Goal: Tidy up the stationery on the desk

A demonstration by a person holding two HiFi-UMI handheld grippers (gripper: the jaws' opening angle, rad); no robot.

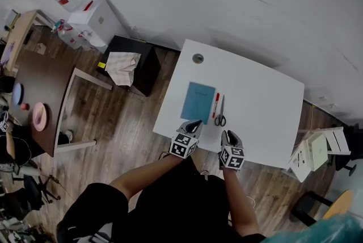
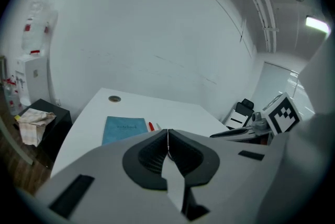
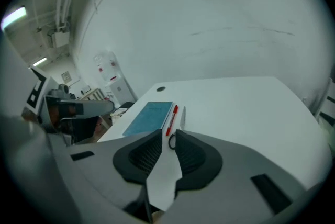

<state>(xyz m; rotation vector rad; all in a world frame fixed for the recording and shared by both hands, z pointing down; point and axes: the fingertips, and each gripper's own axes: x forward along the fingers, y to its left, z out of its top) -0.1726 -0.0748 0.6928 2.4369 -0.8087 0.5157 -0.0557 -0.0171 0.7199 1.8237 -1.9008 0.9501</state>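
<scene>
At the near edge of the white rectangular desk point(image 1: 266, 94), the left gripper point(image 1: 195, 123) has its jaws pressed together on nothing; the right gripper point(image 1: 229, 134) shows a narrow empty gap. The black-handled metal scissors point(image 1: 220, 112) lie at eleven o'clock of the right gripper, the nearer one, blades pointing to twelve. Past them lie the parallel red pen point(image 1: 216, 104), then the flat blue notebook point(image 1: 198, 102), at twelve o'clock of the left gripper

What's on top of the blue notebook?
Nothing: the blue notebook has a bare cover. The red pen and scissors lie beside it on the desk. Anything under it is hidden.
</scene>
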